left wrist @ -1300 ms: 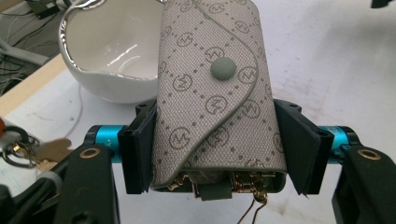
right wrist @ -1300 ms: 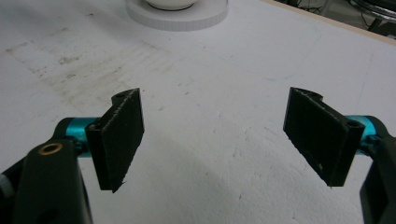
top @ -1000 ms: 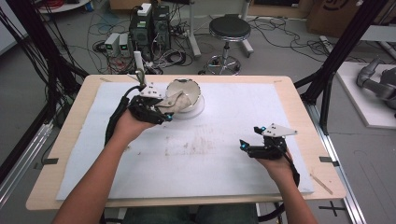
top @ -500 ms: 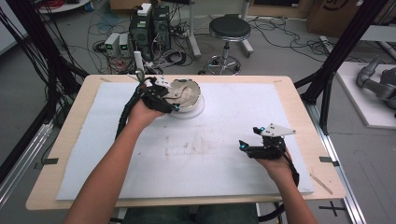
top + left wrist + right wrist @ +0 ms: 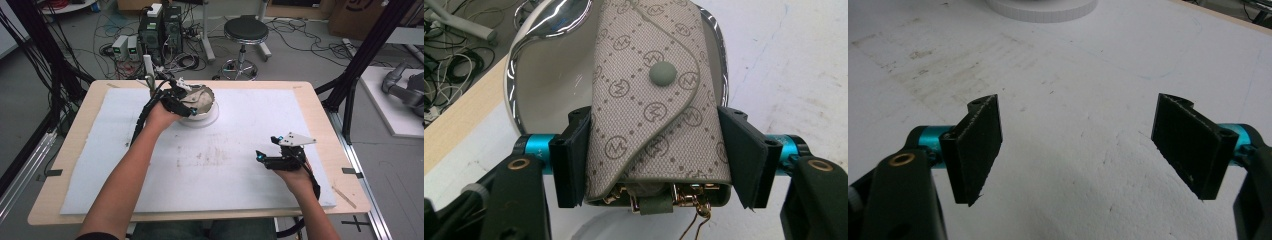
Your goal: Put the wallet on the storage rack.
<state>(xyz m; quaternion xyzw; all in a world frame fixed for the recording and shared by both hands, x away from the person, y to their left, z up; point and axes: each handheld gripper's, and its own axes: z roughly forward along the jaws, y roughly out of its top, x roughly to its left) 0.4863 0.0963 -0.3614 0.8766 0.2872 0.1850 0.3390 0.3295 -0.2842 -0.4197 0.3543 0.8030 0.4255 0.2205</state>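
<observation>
Left claw (image 5: 651,160) clenched across the lower sides of a grey monogram fabric key pouch with snap flap (image 5: 651,90), held over the shiny metal bowl (image 5: 531,75) at the far tabletop (image 5: 300,120). Pouch looks light, soft, squashy; loose brass key hooks dangle below, so side grip suits. Right claw (image 5: 1075,150) spread wide, empty, near the tabletop.

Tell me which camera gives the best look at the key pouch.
The left gripper view: the key pouch sits close up between the jaws, its snap and pattern clear. The high view shows it small over the bowl.
</observation>
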